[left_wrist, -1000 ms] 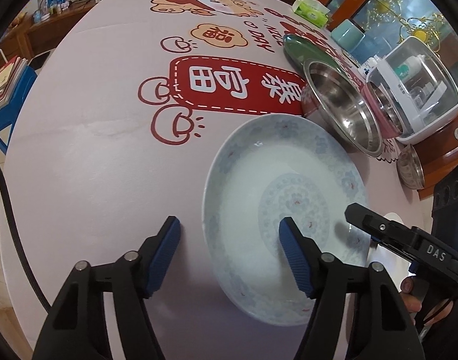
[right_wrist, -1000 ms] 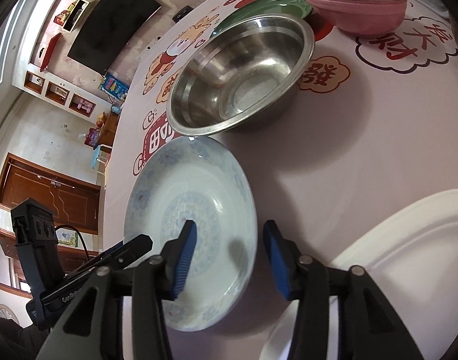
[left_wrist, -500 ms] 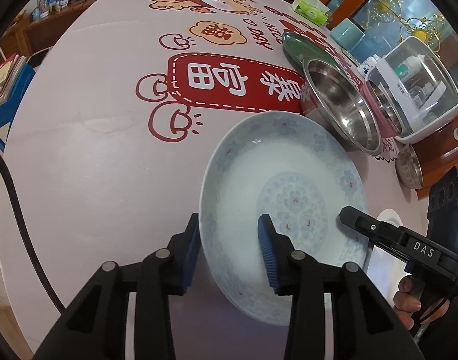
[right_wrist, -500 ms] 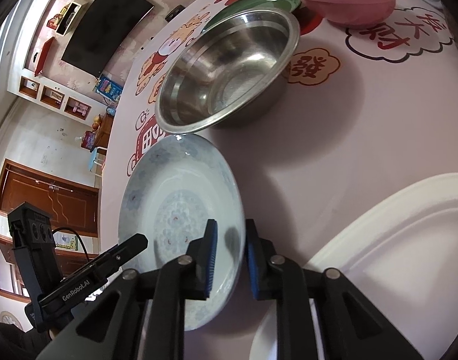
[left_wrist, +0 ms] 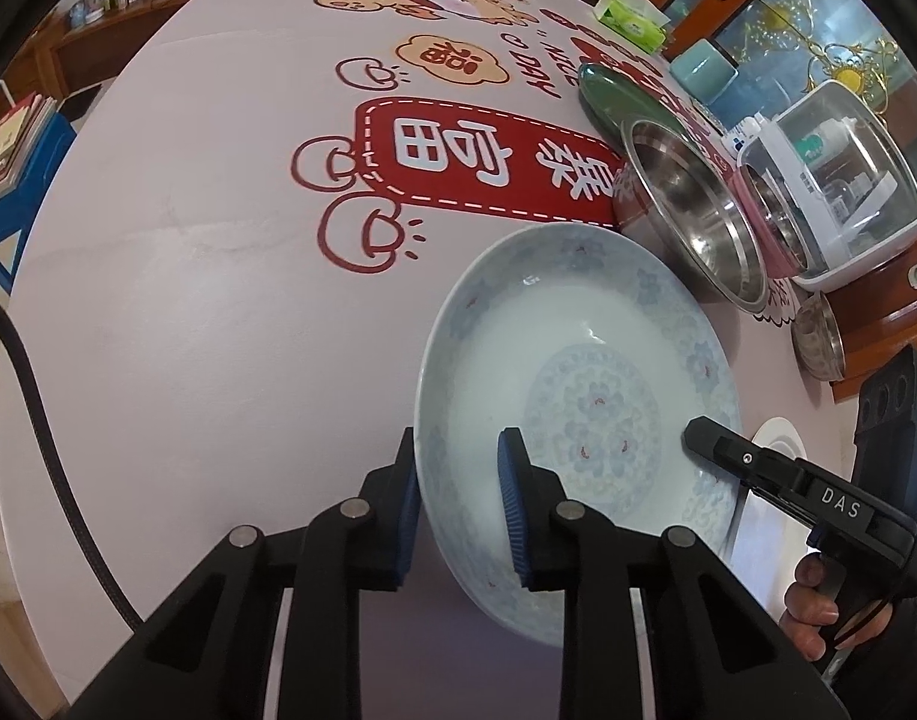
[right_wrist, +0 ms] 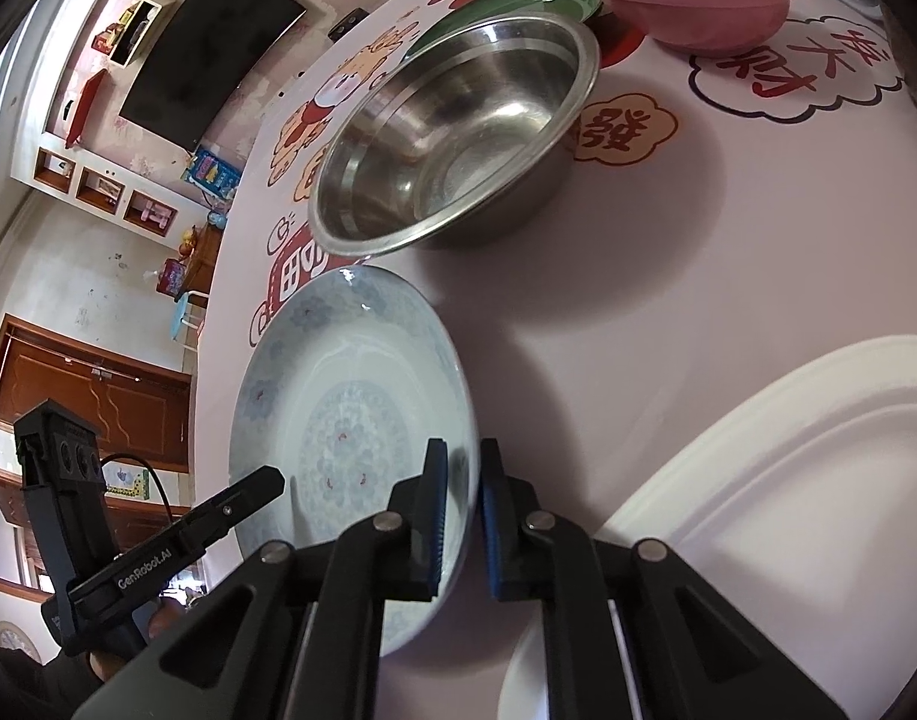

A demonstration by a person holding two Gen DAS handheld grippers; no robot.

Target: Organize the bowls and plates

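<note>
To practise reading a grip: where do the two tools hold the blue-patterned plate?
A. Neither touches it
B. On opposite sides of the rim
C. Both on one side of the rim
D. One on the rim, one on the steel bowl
B: the left tool and the right tool each pinch the blue-patterned plate at opposite rim edges.

Each wrist camera looks steeply down along its own fingers, close above the table; both share the patterned plate (left_wrist: 584,360) (right_wrist: 350,396).

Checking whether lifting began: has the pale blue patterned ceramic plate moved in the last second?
No. The pale blue plate still has its far rim at the red printed banner's lower edge.
</note>
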